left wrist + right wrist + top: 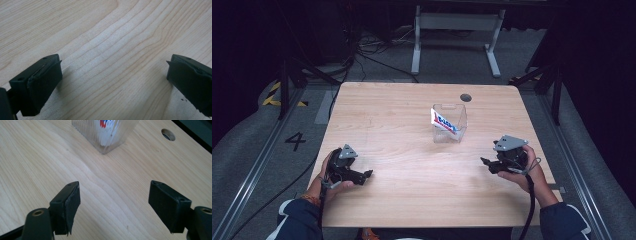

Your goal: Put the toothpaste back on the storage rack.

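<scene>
A light wooden table (412, 200) carries a clear plastic box (450, 123) set a little right of centre, toward the far half of the top, and inside it a white packet with red and blue print (444, 121) leans tilted against the walls. A round dark hole (466, 97) sits in the tabletop just beyond the box. In the high view the left claw (368, 174) rests low near the front left part of the table, held in the person's left hand (332, 175), with a grey three-cornered plate (347, 151) on top; it points toward the middle of the table. The right claw (484, 162) is near the front right part, in the right hand (524, 172), pointing inward, well apart from the box. In the left gripper view the left claw (113, 75) has its jaws spread wide with bare wood grain between them, gripping nothing. In the right gripper view the right claw (115, 197) is likewise wide apart and empty, and the ribbed bottom corner of the box (105, 135) with the packet inside stands ahead of it, the hole (168, 134) off to the right
</scene>
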`<state>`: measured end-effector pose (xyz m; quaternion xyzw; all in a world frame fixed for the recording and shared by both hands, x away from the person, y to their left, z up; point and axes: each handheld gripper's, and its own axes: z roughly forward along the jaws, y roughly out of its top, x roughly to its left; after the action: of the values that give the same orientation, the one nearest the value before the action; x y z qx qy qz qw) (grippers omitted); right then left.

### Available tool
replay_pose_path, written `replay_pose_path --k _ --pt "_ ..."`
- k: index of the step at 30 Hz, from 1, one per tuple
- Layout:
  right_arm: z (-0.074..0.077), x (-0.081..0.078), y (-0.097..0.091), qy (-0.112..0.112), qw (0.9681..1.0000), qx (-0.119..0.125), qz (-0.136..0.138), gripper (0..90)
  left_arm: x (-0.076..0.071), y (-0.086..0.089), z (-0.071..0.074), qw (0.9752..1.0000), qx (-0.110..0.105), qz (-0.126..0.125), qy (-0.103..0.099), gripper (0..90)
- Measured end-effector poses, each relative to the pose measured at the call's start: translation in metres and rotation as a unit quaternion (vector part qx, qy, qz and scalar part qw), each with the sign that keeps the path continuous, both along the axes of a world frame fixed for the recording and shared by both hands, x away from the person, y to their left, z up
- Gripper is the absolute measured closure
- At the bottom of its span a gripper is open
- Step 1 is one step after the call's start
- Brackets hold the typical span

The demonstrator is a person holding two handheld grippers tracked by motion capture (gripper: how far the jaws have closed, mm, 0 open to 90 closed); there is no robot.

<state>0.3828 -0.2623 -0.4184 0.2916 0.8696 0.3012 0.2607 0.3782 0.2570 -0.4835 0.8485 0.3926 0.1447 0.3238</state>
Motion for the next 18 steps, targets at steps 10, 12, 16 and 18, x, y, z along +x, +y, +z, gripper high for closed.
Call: replay_pose_path --k 10,12,16,18 --pt "-0.016 -0.01 -0.029 0.018 0.9995 0.015 -0.021 25.1 0.0 0.0 0.0 1.0 0.0 0.0 0.0 0.4" --pt "-0.019 -0.014 -0.034 0.018 0.9994 0.019 -0.023 25.1 0.0 0.0 0.0 1.0 0.0 0.0 0.0 0.4" --pt "-0.024 -0.02 -0.044 0.027 0.9988 0.03 -0.03 25.1 0.0 0.0 0.0 1.0 0.002 0.001 -0.001 0.4" --pt "-0.028 -0.023 -0.049 0.031 0.9982 0.036 -0.036 24.4 0.0 0.0 0.001 1.0 0.004 0.001 -0.001 0.5"
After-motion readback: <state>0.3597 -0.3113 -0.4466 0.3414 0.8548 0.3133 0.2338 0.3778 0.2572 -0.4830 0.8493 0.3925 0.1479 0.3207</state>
